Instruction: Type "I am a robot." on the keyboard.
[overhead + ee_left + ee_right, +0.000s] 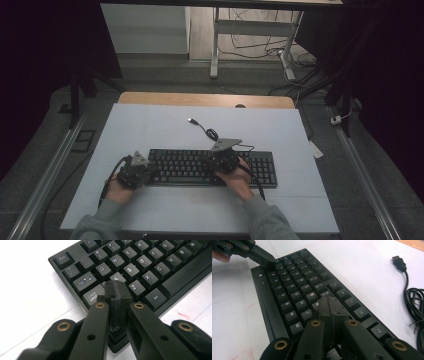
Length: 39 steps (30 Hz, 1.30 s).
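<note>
A black keyboard lies across the white mat, nearer its front edge. My left gripper is shut with nothing in it, at the keyboard's left end. In the left gripper view its joined tips sit over the A key, beside Caps Lock on the keyboard. My right gripper is also shut and empty, over the keyboard's middle. The right gripper view shows its tips above the keys near J and U of the keyboard, and the left gripper at the far end.
The keyboard's cable coils behind it and ends in a loose USB plug; the right gripper view shows the cable and the plug at right. The white mat covers a wooden table. Red marks dot the mat.
</note>
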{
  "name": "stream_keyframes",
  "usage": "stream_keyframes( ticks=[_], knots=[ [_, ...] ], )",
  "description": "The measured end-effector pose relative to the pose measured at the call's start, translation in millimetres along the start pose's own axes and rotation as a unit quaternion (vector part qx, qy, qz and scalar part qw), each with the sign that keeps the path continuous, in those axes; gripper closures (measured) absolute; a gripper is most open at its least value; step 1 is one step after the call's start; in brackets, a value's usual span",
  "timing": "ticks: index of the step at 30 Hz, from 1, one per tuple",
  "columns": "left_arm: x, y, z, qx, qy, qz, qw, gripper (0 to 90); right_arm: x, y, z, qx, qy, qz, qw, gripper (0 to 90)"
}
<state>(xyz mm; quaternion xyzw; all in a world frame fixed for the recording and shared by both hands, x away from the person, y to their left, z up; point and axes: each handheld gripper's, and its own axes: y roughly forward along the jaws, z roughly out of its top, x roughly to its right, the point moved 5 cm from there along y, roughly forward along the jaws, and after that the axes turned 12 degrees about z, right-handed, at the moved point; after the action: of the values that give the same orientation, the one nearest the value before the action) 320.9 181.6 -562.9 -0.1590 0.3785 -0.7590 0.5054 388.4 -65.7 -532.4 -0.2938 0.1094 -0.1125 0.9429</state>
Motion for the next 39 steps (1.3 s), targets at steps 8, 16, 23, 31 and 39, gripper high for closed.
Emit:
stream_keyframes(
  ticks=[8, 16, 23, 31, 39],
  knots=[
    [-0.2, -0.1, -0.1, 0.0, 0.0, 0.0, 1.0, 89.1, 1.3, 13.1, 0.1, -0.022, -0.001, -0.009, 0.9997, 89.4],
    [-0.3, -0.2, -0.4, 0.001, 0.0, 0.0, 1.0, 89.1, 2.6, 18.8, -1.0, -0.028, 0.002, -0.014, 0.9995, 89.5],
    [-0.3, -0.1, -0.5, 0.001, -0.002, -0.001, 1.0, 89.0, 4.6, 23.5, -2.4, -0.031, 0.004, -0.018, 0.9993, 89.5],
    [-0.1, -0.3, -0.8, 0.0, -0.004, -0.001, 1.0, 89.1, 6.1, 27.3, -5.7, -0.043, 0.008, -0.016, 0.9989, 89.7],
    [-0.7, -0.2, -0.7, 0.001, -0.004, -0.003, 1.0, 89.1, 1.7, 15.3, 4.5, -0.018, -0.003, -0.024, 0.9995, 89.8]
  ],
)
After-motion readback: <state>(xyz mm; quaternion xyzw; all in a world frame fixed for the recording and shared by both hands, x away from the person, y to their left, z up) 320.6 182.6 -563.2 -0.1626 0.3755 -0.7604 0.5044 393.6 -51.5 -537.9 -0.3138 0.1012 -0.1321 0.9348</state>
